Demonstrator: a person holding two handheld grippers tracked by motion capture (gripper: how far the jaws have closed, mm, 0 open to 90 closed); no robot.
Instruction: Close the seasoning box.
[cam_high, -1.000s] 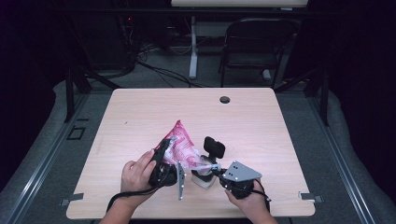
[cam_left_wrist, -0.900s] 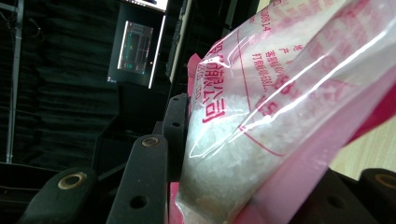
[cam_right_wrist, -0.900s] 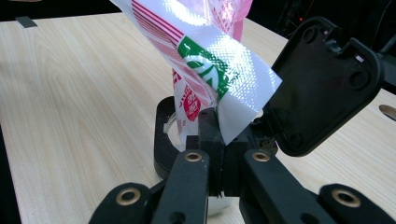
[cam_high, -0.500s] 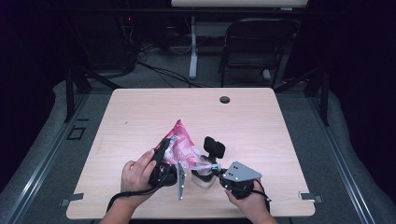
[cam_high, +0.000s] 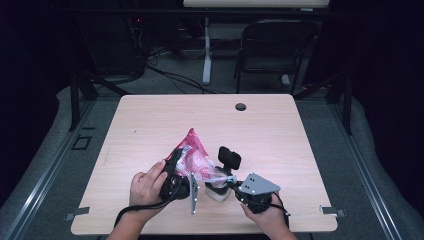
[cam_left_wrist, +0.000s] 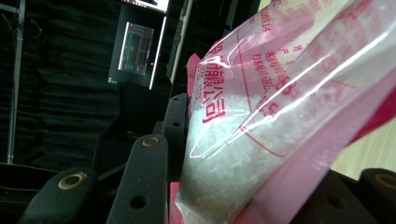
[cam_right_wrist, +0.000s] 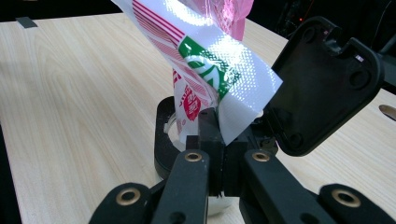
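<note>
High view: pink bag (cam_high: 194, 151) of white crystals held tilted over the near middle of the counter (cam_high: 280, 130), just above a small white jar (cam_high: 216, 193) with its black flip lid (cam_high: 230, 157) standing open. Left claw (cam_high: 176, 162) partway open and clamped round the fat body of the bag; in the left gripper view, crystals bulging against the black jaw. Right claw (cam_high: 226, 178) pressed fully together on a flat printed corner of the bag, seen close in the right gripper view, hanging right over the jar's mouth.

Step in hand, by the look of it: lining up the bag's corner with the jar for a pour. Cannot tell whether that corner is already cut open; no crystals visible falling.

Next move calls for raising the bag's body higher than the pinched corner, keeping the corner steady over the mouth and clear of the lid, and easing the tilt slowly enough to avoid a rush of crystals over the rim and onto the counter.
</note>
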